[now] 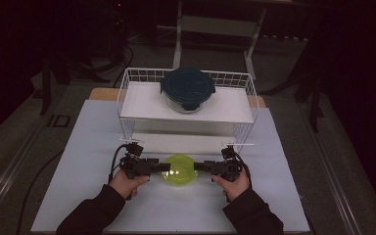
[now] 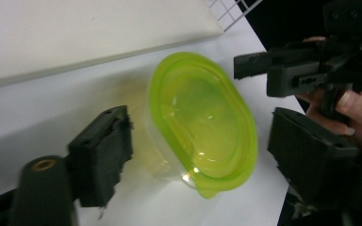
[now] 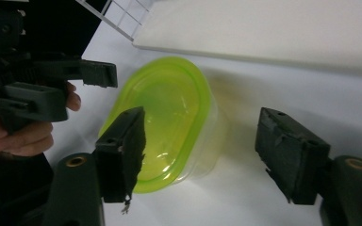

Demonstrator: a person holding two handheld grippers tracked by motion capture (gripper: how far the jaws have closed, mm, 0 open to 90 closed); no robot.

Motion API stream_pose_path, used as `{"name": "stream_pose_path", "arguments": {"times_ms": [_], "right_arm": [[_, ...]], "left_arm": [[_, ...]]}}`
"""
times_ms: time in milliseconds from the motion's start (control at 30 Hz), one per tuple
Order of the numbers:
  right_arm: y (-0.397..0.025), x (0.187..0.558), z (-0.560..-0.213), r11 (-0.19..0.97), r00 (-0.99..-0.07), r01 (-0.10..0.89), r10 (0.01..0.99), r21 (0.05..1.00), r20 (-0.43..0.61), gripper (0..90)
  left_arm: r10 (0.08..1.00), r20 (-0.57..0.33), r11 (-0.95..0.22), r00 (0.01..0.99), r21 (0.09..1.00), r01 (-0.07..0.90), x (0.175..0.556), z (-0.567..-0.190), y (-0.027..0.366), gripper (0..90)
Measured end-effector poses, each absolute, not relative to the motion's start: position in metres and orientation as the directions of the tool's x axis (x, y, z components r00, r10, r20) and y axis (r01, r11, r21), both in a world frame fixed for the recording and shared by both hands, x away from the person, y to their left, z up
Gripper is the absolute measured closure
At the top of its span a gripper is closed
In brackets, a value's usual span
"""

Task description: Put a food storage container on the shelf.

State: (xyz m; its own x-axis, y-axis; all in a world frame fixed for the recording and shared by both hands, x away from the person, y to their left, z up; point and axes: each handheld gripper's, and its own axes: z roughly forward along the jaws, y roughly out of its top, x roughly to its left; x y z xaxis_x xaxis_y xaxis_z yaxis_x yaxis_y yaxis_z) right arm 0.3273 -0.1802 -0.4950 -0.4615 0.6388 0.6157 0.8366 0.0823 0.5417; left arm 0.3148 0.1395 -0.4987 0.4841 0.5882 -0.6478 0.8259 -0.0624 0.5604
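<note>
Both grippers, left (image 1: 164, 167) and right (image 1: 199, 167), jaws released, flank the green-lidded container (image 1: 178, 169) at nine and three; clamp evenly.

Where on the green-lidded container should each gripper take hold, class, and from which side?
Probably at the green lid's projecting rim, one gripper from each side. The container stands upright between the left gripper and the right gripper, both open. Its clear body narrows downward, so jaws could slip there.
</note>
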Motion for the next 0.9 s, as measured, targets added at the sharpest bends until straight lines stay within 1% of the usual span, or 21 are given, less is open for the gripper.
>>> {"name": "stream_pose_path", "arguments": {"times_ms": [33,67,133,167,200,333,467,567,600,667,700,833,900], "right_arm": [[-0.180,0.328,-0.497,0.081,-0.450,0.847,0.635,0.525,0.628,38.8],[-0.179,0.329,-0.499,0.082,-0.442,0.854,0.635,0.514,0.633,39.3],[-0.177,0.330,-0.503,0.088,-0.436,0.862,0.632,0.500,0.640,42.5],[-0.176,0.331,-0.504,0.089,-0.431,0.866,0.631,0.493,0.645,43.7],[-0.176,0.331,-0.505,0.091,-0.427,0.871,0.628,0.483,0.651,45.4],[-0.174,0.331,-0.507,0.097,-0.415,0.881,0.627,0.463,0.659,53.2],[-0.174,0.331,-0.511,0.094,-0.406,0.888,0.619,0.450,0.672,61.0],[-0.174,0.330,-0.511,0.088,-0.399,0.892,0.618,0.444,0.678,67.3],[-0.174,0.329,-0.510,0.090,-0.401,0.891,0.614,0.445,0.679,68.0],[-0.173,0.328,-0.510,0.093,-0.405,0.890,0.612,0.446,0.680,71.7],[-0.172,0.327,-0.509,0.100,-0.413,0.887,0.608,0.451,0.678,72.6],[-0.171,0.325,-0.510,0.105,-0.419,0.886,0.596,0.451,0.685,73.4],[-0.172,0.322,-0.511,0.112,-0.442,0.874,0.591,0.474,0.675,73.9]], "left_arm": [[0.585,-0.663,-0.050,0.467,0.545,0.837,0.316,-0.501,0.140,30.2],[0.585,-0.673,-0.041,0.453,0.533,0.845,0.318,-0.504,0.140,30.9],[0.579,-0.683,-0.034,0.446,0.526,0.850,0.319,-0.506,0.140,36.3],[0.583,-0.682,-0.038,0.441,0.519,0.854,0.319,-0.507,0.139,36.8],[0.581,-0.688,-0.038,0.434,0.510,0.859,0.319,-0.508,0.138,39.5],[0.573,-0.707,-0.041,0.414,0.480,0.876,0.320,-0.512,0.136,45.4],[0.567,-0.726,-0.040,0.391,0.450,0.892,0.321,-0.516,0.137,55.3],[0.562,-0.731,-0.044,0.386,0.440,0.897,0.321,-0.518,0.137,63.3],[0.558,-0.730,-0.049,0.394,0.445,0.894,0.320,-0.518,0.137,66.4],[0.565,-0.719,-0.058,0.405,0.455,0.888,0.319,-0.517,0.135,68.5],[0.570,-0.709,-0.064,0.414,0.465,0.883,0.318,-0.516,0.135,71.0],[0.568,-0.709,-0.069,0.417,0.464,0.883,0.317,-0.516,0.136,73.0],[0.573,-0.700,-0.083,0.426,0.468,0.880,0.313,-0.512,0.134,74.0]]}}
